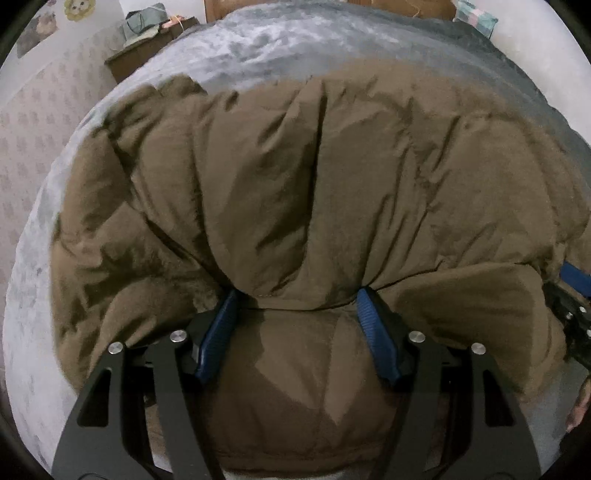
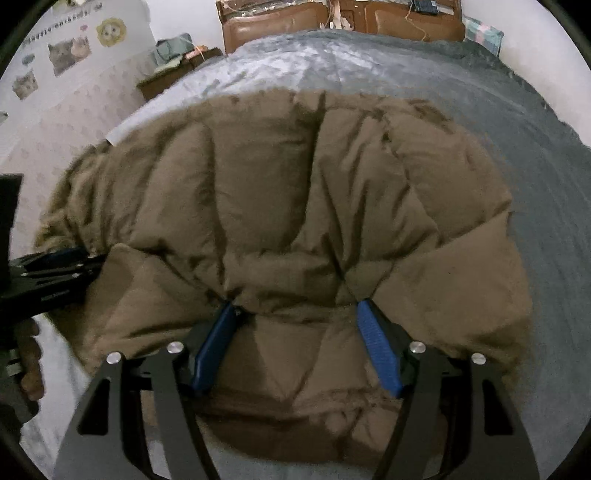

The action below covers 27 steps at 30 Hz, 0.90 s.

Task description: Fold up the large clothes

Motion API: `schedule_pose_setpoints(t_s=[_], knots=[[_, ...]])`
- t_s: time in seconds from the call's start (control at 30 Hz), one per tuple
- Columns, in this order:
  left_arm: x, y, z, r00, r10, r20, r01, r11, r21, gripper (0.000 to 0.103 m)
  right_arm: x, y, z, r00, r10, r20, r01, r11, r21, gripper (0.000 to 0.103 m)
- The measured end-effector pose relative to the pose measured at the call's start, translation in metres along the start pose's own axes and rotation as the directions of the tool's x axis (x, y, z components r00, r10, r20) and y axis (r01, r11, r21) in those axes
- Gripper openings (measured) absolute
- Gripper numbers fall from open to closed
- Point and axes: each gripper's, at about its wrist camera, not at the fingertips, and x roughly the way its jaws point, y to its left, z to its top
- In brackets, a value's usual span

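A big brown puffer jacket (image 1: 295, 166) lies spread over a grey bed cover (image 1: 258, 40). My left gripper (image 1: 298, 295) is shut on a thick bunch of the jacket's near edge, its blue pads (image 1: 221, 328) pressing in from both sides. In the right wrist view the same jacket (image 2: 277, 184) fills the middle, and my right gripper (image 2: 296, 304) is shut on another thick fold of that near edge. The two grippers work side by side: the right gripper's black frame (image 1: 569, 306) shows at the right border, and the left gripper's frame (image 2: 48, 273) at the left border.
Behind the bed cover (image 2: 369, 62) stands a brown headboard (image 2: 277, 22). A dark nightstand (image 2: 166, 74) with clothes on it sits at the far left, by a wall with animal stickers (image 2: 110, 31). A person's hand (image 2: 31, 365) shows at the left edge.
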Motion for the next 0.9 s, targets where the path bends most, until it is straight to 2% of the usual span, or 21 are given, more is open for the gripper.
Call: schedule_pose_setpoints(t_s=[0.1, 0.2, 0.4, 0.5, 0.6, 0.77, 0.9], knots=[[-0.02, 0.008, 0.0, 0.999, -0.005, 0.04, 0.006, 1.0, -0.022, 0.067, -0.038, -0.013, 0.001, 0.997, 0.012, 0.076, -0.013, 1.0, 0.014, 0.068], [-0.038, 0.019, -0.001, 0.997, 0.002, 0.081, 0.001, 0.999, -0.034, 0.067, -0.064, -0.03, 0.005, 0.993, -0.017, 0.12, 0.014, 1.0, 0.022, 0.07], [-0.068, 0.074, -0.002, 0.99, 0.053, 0.127, -0.043, 0.995, -0.087, 0.067, -0.056, -0.063, 0.003, 0.992, -0.092, 0.086, 0.087, 0.994, 0.06, 0.07], [-0.058, 0.097, 0.001, 0.992, 0.088, 0.092, -0.079, 0.993, -0.092, 0.064, -0.042, -0.06, -0.005, 0.991, -0.119, 0.066, 0.116, 0.992, 0.041, 0.07], [-0.033, 0.108, 0.001, 0.995, 0.094, 0.032, -0.091, 0.992, -0.093, 0.058, -0.027, -0.054, -0.009, 0.987, -0.151, 0.055, 0.151, 0.988, 0.016, 0.07], [-0.006, 0.105, -0.003, 0.994, 0.107, -0.001, -0.107, 0.991, -0.079, 0.056, -0.011, -0.047, -0.011, 0.979, -0.2, 0.026, 0.201, 0.98, -0.007, 0.067], [0.009, 0.101, -0.002, 0.995, 0.101, -0.023, -0.103, 0.991, -0.088, 0.057, 0.005, -0.048, -0.01, 0.981, -0.191, -0.02, 0.191, 0.982, 0.005, 0.068]])
